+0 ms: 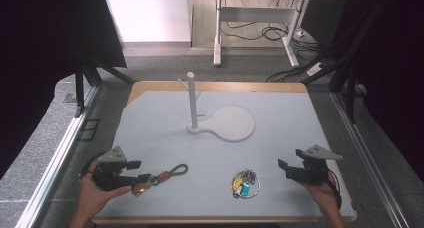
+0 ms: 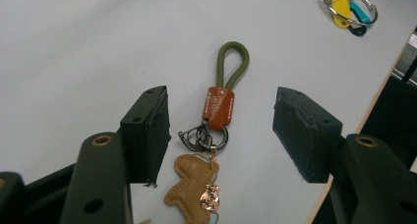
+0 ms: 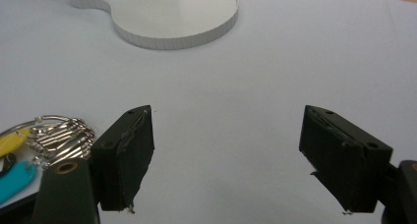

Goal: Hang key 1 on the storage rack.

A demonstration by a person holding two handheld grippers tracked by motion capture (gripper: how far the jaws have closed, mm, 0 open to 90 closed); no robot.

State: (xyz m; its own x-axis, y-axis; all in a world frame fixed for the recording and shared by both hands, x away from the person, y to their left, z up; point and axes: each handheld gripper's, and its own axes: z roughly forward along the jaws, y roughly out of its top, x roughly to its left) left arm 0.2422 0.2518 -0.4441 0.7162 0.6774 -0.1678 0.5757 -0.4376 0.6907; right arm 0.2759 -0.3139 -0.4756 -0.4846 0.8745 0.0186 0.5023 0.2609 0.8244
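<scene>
A keychain [image 1: 167,174] with an olive cord loop [image 2: 232,64], a brown leather band and a tan leather charm [image 2: 192,189] lies flat on the pale table. My left gripper [image 2: 221,133] stands open with the keychain's ring and band between its jaws, not touching them; in the high view it is at the front left [image 1: 137,172]. A ring of keys with yellow and blue tags [image 1: 244,183] lies at the front centre, also seen as the key ring [image 3: 34,143]. My right gripper [image 1: 283,169] is open at the front right, just right of those keys, with bare table between its jaws [image 3: 226,160].
A white stand with a tall post [image 1: 192,100] and a flat round base [image 1: 231,123] sits in the middle of the table. The table's front edge [image 1: 225,220] runs just below both hands. Metal rails flank the table at left and right.
</scene>
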